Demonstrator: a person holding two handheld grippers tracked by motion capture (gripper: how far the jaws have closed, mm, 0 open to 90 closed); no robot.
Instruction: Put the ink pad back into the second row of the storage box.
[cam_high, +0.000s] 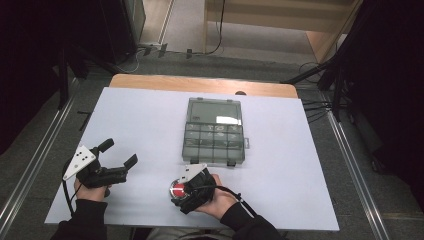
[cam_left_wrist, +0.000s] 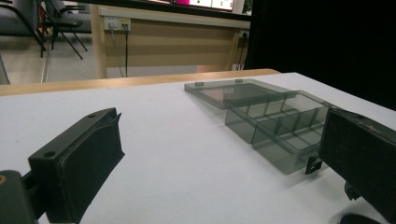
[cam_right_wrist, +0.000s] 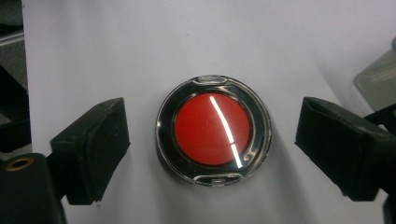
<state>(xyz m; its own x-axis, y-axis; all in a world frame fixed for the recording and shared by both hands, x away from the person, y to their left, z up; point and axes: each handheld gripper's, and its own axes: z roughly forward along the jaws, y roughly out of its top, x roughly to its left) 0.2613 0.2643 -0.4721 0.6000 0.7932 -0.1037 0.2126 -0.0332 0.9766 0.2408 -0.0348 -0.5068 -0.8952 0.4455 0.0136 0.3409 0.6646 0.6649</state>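
Note:
A small round compact with a red centre and a black, clear-lidded rim (cam_right_wrist: 215, 129) lies flat on the white table sheet (cam_high: 150, 125). My right gripper (cam_right_wrist: 212, 147) points down over it, open, one jaw on each side and neither touching. In the high view the compact (cam_high: 178, 189) peeks out under the right gripper (cam_high: 186, 192) near the table's front edge. My left gripper (cam_high: 120, 154) rests at the front left, open, with nothing between its jaws. A smoky clear compartment box (cam_high: 215, 131) lies with its lid folded back, in the middle of the sheet; it also appears in the left gripper view (cam_left_wrist: 275, 123).
The sheet covers a wooden table (cam_high: 200, 83) whose far edge shows beyond it. Dark stands and cables (cam_high: 325, 75) flank the table on the floor. Bare sheet stretches to the left and right of the box.

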